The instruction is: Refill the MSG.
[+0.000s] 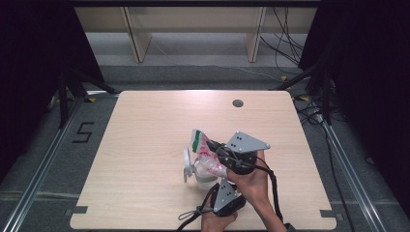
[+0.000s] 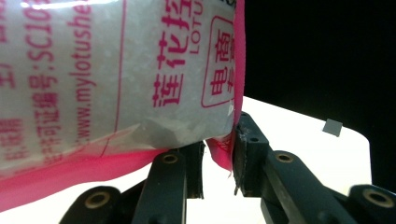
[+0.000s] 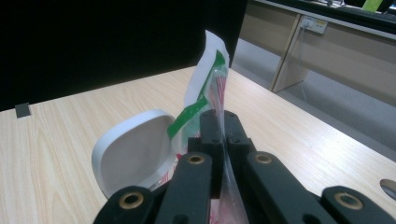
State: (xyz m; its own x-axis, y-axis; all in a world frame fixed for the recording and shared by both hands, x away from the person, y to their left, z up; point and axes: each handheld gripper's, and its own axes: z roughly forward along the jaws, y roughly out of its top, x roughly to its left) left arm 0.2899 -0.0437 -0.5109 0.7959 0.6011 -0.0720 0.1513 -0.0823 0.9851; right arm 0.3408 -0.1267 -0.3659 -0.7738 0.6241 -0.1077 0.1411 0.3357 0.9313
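While the high view shows the clear plastic bag of white granules with pink and green print (image 1: 205, 153) held up at the table's near middle above a white lidded container (image 1: 193, 169), the left gripper (image 2: 218, 156) view shows its jaws pinching the bag's pink bottom corner, and the right gripper (image 3: 223, 140) view shows its jaws pressed together on the bag's top edge, so pouring seems in hand, and tipping the bag's mouth over the container likely comes next.

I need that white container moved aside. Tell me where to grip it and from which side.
Grip the open lid of the white container, coming from the table's left. It stands up as a thin rim that jaws can straddle, and the bag and both grippers crowd the container's right side.
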